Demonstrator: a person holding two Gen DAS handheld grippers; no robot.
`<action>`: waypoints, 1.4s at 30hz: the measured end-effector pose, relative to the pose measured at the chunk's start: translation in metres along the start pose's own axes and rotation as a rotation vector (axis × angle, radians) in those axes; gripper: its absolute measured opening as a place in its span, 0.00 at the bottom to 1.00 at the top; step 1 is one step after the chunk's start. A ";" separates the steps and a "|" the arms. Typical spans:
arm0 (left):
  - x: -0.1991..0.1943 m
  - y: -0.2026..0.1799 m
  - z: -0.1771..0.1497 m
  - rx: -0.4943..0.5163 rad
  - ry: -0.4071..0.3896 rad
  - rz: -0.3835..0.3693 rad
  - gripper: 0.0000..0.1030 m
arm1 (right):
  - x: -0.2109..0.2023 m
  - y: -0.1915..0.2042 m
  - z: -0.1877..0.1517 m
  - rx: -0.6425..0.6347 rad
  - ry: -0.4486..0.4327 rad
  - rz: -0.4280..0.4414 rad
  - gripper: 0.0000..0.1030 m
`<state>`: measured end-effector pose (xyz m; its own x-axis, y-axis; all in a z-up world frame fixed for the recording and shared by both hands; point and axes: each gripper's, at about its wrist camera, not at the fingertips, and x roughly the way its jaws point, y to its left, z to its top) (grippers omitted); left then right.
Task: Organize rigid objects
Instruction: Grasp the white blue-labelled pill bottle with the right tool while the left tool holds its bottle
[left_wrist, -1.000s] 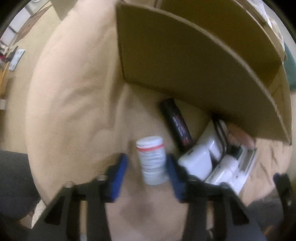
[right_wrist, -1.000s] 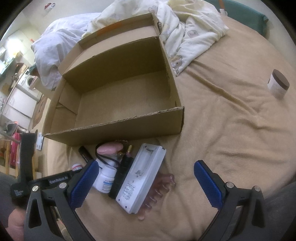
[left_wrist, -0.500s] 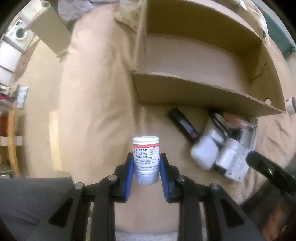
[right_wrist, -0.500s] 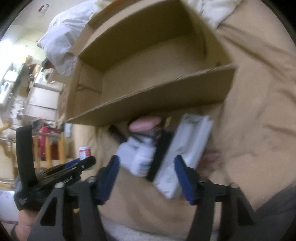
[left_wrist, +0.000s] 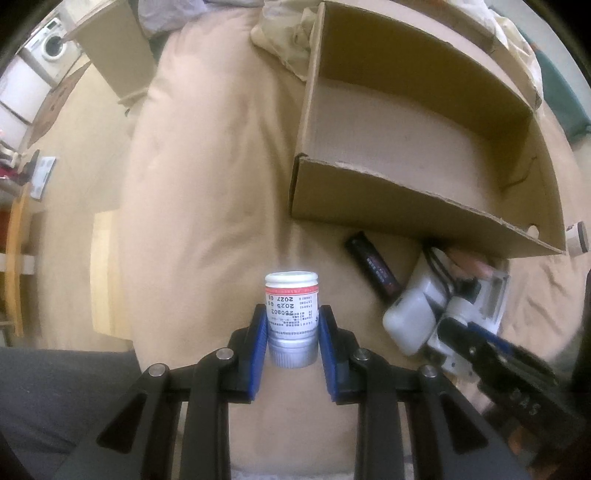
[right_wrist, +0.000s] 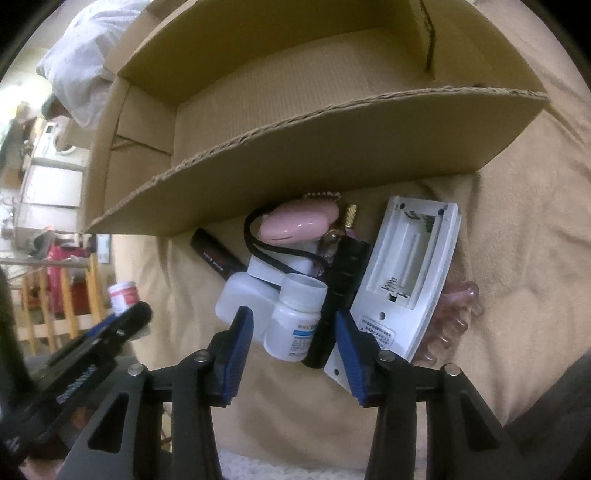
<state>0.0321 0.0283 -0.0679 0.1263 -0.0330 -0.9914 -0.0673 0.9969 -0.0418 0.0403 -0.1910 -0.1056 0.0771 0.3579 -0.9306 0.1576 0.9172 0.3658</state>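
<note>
My left gripper (left_wrist: 291, 325) is shut on a small white medicine bottle (left_wrist: 291, 314) with a red band, held above the tan bed cover, left of the pile. The open cardboard box (left_wrist: 406, 206) stands ahead to the right, its floor bare. My right gripper (right_wrist: 293, 328) is open around a white pill bottle (right_wrist: 295, 321) with a blue label and a black stick (right_wrist: 340, 288) in the pile before the box wall (right_wrist: 332, 147). The pile also holds a white battery case (right_wrist: 410, 269), a pink oval object (right_wrist: 295, 225) and a white adapter (right_wrist: 240, 299).
A dark tube (left_wrist: 373, 266) lies beside the pile near the box. A pink toe separator (right_wrist: 458, 317) sticks out under the battery case. A small brown-lidded jar (left_wrist: 576, 240) sits far right. Bedding (right_wrist: 85, 59) is heaped behind the box. The bed edge drops off at left.
My left gripper closed on the red-band bottle and lifted it back from the pile. My right gripper narrowed and moved down around the white pill bottle.
</note>
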 end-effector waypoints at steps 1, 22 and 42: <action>0.001 -0.001 0.001 0.000 0.002 -0.002 0.23 | 0.001 0.002 0.000 -0.004 -0.006 -0.012 0.45; -0.002 -0.014 -0.001 0.039 -0.058 0.037 0.23 | -0.020 -0.012 -0.010 -0.004 -0.038 0.090 0.04; -0.004 -0.007 0.006 0.007 -0.067 0.002 0.23 | 0.009 -0.005 0.000 0.082 0.052 0.053 0.28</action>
<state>0.0381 0.0216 -0.0627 0.1925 -0.0268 -0.9809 -0.0609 0.9974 -0.0392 0.0398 -0.1920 -0.1159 0.0366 0.4157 -0.9088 0.2350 0.8803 0.4121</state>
